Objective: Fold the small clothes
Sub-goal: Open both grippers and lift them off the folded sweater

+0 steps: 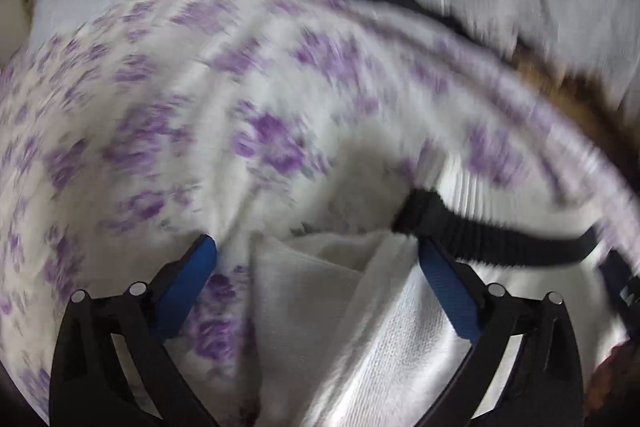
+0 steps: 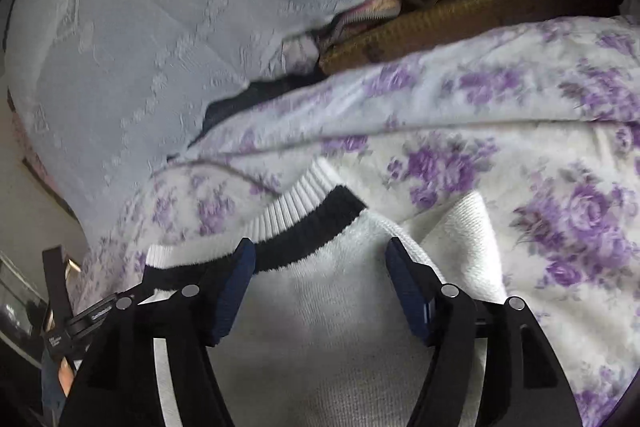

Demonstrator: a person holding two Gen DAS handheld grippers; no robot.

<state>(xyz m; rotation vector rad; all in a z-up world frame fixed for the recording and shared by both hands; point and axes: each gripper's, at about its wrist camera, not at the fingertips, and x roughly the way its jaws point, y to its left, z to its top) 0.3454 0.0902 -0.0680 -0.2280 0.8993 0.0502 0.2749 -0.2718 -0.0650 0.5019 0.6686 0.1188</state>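
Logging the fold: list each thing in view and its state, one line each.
Sweater: white with a black band, rumpled, partly folded, lying on the floral cloth.
Floral cloth: spread out, wrinkled.
Grey sheet: spread behind, creased.
Left gripper: open over the sweater.
Right gripper: open, straddling the sweater's edge.

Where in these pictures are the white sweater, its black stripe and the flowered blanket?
Sweater (image 2: 320,307): right wrist view, on the white knit between the tongs.
Black stripe (image 2: 308,227): right wrist view, on the dark band below the ribbed hem.
Blanket (image 1: 160,115): left wrist view, on the purple-flowered cloth.
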